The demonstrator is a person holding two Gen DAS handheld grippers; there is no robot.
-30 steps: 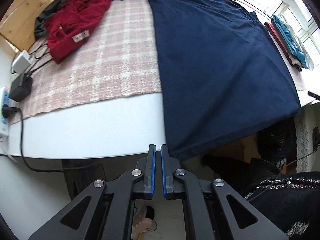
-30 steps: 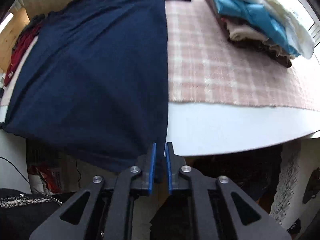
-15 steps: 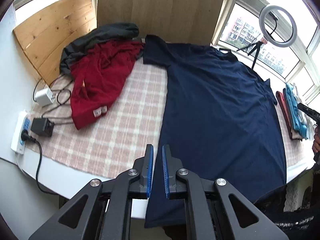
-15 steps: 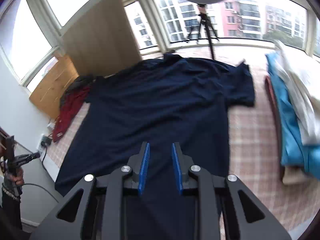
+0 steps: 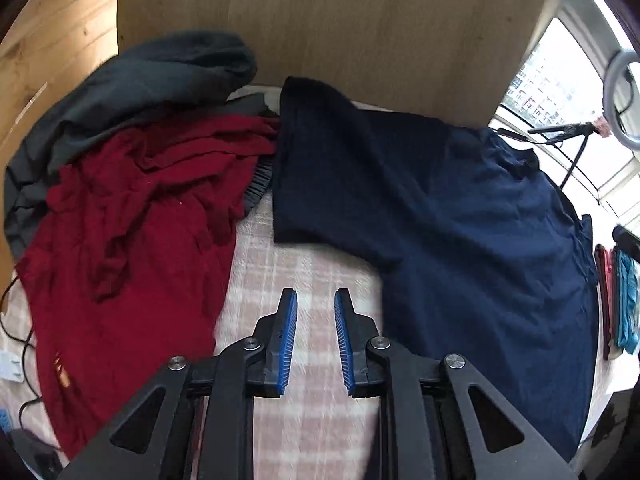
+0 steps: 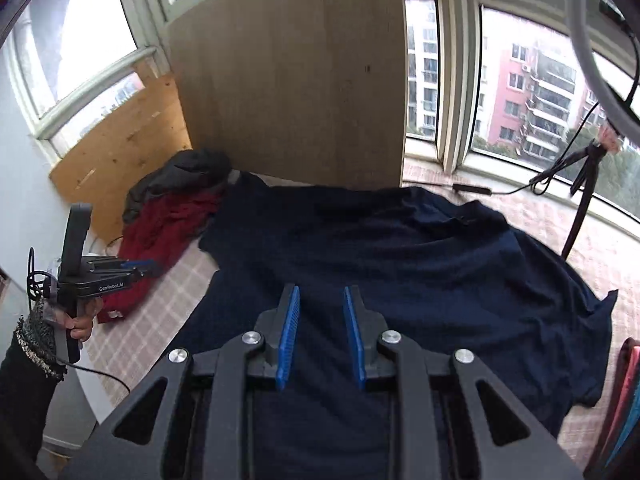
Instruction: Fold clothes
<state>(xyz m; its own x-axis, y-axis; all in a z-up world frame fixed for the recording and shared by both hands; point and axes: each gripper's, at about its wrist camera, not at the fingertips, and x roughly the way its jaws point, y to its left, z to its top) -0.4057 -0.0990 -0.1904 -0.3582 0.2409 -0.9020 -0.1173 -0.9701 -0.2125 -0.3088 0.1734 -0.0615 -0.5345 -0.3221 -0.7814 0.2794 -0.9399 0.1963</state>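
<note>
Both tongs apart over spread navy shirt

Left tongs apart, empty, above the pink plaid cloth on the tabletop; right tongs apart, empty, over the dark navy short-sleeved T-shirt; shirt lies flat on the cloth, left sleeve touching the crumpled dark red garment; grey garment behind it; folded stack at far right.
</note>
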